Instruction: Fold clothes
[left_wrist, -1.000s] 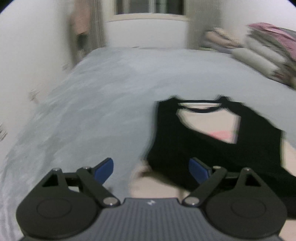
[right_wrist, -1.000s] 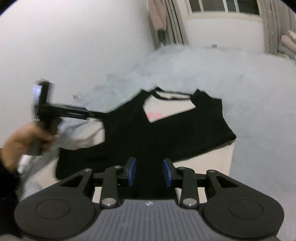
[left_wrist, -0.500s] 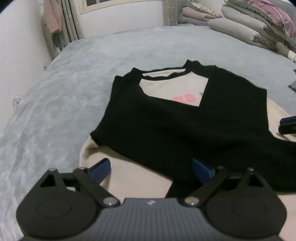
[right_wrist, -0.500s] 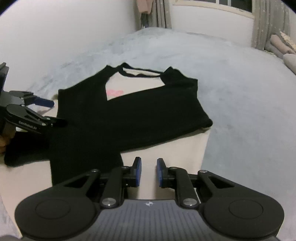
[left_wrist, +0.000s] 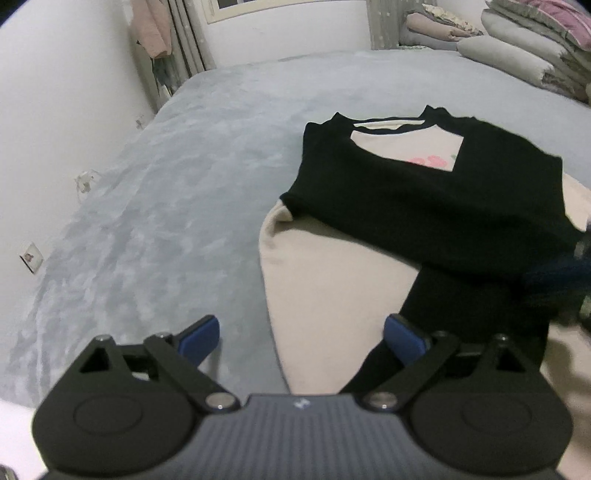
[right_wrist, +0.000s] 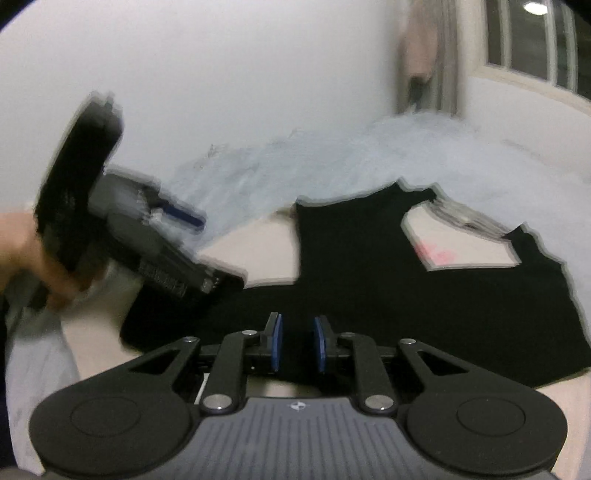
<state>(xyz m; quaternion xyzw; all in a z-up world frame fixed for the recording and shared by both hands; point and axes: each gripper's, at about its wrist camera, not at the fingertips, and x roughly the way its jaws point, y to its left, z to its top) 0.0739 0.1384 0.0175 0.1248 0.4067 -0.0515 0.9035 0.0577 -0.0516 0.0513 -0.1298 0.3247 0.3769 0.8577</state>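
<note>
A cream shirt (left_wrist: 332, 266) lies on the grey-blue bed (left_wrist: 166, 206), its black sleeves (left_wrist: 424, 192) folded across the chest. A pink print (left_wrist: 424, 160) shows at the neck. My left gripper (left_wrist: 301, 334) hovers wide open over the shirt's lower left edge, holding nothing. In the right wrist view the shirt (right_wrist: 424, 295) is blurred. My right gripper (right_wrist: 297, 341) hangs over a black sleeve, its jaws a narrow gap apart with nothing visibly between them. A hand (right_wrist: 22, 254) holds the left gripper (right_wrist: 218, 251) at the left. A dark blur at the right edge is the right gripper (left_wrist: 569, 273).
A white wall (left_wrist: 55, 129) runs along the bed's left side. Curtains (left_wrist: 184, 44) and a window are at the far end. Folded quilts and pillows (left_wrist: 517, 44) are stacked at the far right of the bed. Bare bed surface lies left of the shirt.
The left gripper has drawn back and left, so the shirt now sits right of centre. The right wrist view has swung left with heavy blur. Its jaws are slightly wider.
</note>
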